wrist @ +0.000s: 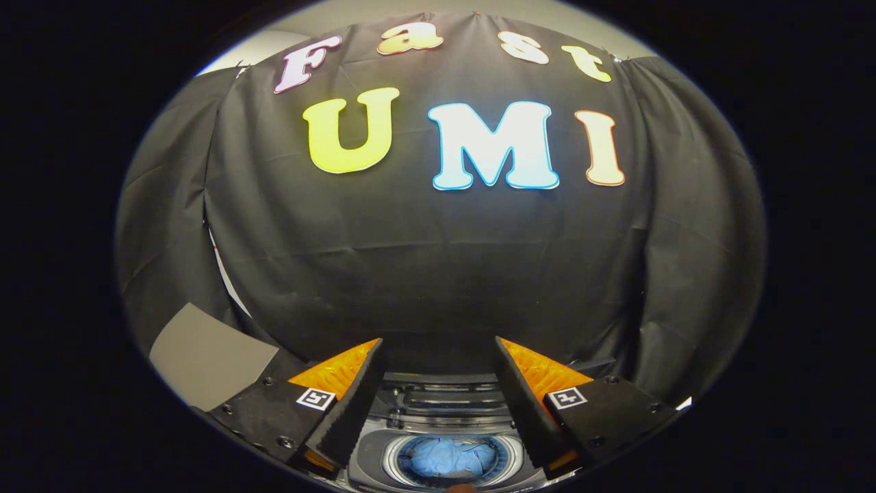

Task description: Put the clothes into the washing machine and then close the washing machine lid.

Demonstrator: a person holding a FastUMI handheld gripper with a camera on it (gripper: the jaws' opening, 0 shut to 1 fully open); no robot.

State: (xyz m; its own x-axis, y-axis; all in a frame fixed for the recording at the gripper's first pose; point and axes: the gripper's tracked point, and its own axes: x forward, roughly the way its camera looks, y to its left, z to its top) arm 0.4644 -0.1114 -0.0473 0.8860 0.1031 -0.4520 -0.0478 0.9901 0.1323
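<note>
Hovering with fingers spread and empty, the claw point(438, 404) sits above the washing machine point(438, 438), where blue clothes point(448, 457) already lie in the drum at 6 o'clock, so closing the lid apparently remains.

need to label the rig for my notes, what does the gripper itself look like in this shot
The gripper has two wedge-shaped fingers tapering forward, with ribbed inner faces. Each sits on a dark angular block held with small screws, and each block bears a square black-and-white marker tag. The fingers stand apart, with nothing between them.
</note>
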